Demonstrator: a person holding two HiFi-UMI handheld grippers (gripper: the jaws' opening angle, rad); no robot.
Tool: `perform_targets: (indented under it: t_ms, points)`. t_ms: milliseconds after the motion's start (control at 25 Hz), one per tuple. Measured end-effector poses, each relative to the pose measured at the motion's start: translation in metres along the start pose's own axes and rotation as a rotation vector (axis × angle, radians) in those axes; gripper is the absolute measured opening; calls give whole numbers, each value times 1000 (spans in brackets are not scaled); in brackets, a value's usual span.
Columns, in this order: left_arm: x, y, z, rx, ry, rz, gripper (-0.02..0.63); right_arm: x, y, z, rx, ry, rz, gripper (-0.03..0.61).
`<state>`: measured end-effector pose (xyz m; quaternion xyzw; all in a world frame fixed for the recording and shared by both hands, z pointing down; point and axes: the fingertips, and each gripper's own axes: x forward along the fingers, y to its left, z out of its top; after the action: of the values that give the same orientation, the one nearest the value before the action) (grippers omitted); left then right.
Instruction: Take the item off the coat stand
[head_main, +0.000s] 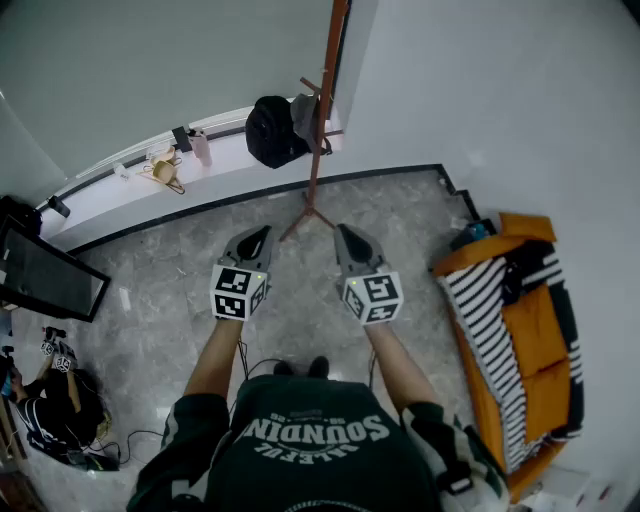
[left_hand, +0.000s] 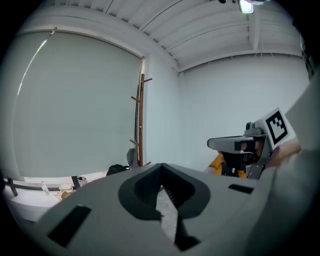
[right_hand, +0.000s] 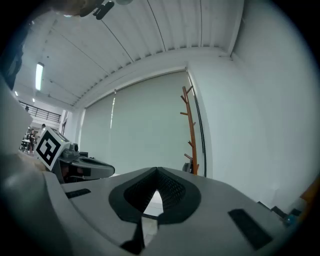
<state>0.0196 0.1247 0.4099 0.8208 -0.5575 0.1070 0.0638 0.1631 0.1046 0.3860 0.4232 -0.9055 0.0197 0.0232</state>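
A tall wooden coat stand (head_main: 321, 120) rises in the room's corner, a few steps in front of me. Low on it hang a black bag (head_main: 271, 131) and a grey cap (head_main: 304, 114). In the left gripper view the coat stand (left_hand: 141, 120) is far off, with the black bag (left_hand: 115, 169) at its foot. The right gripper view shows the coat stand (right_hand: 191, 131) too. My left gripper (head_main: 263, 233) and right gripper (head_main: 340, 231) are held side by side over the floor, both shut and empty, well short of the stand.
A white window ledge (head_main: 110, 190) along the back wall carries a hanger (head_main: 165, 173), a bottle (head_main: 200, 146) and small items. An orange sofa (head_main: 535, 330) with a striped blanket stands on the right. A dark screen (head_main: 45, 275) and a black bag with cables (head_main: 60, 410) are on the left.
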Motion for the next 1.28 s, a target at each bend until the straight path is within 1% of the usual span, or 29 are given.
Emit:
perform_targets:
  t_ms: [160, 360, 680, 1000, 1280]
  points:
    - [-3, 3, -6, 1, 9, 5, 2, -4, 9, -5, 9, -13, 19, -2]
    - [-2, 2, -9, -2, 11, -2, 2, -6, 6, -11, 4, 4, -7, -2]
    - [11, -4, -9, -10, 20, -7, 2, -7, -6, -12, 11, 12, -18, 0]
    - [22, -15, -11, -21, 36, 24, 2, -13, -25, -21, 27, 30, -9, -2]
    - [31, -30, -7, -25, 45, 52, 2, -20, -40, -21, 41, 35, 13, 0]
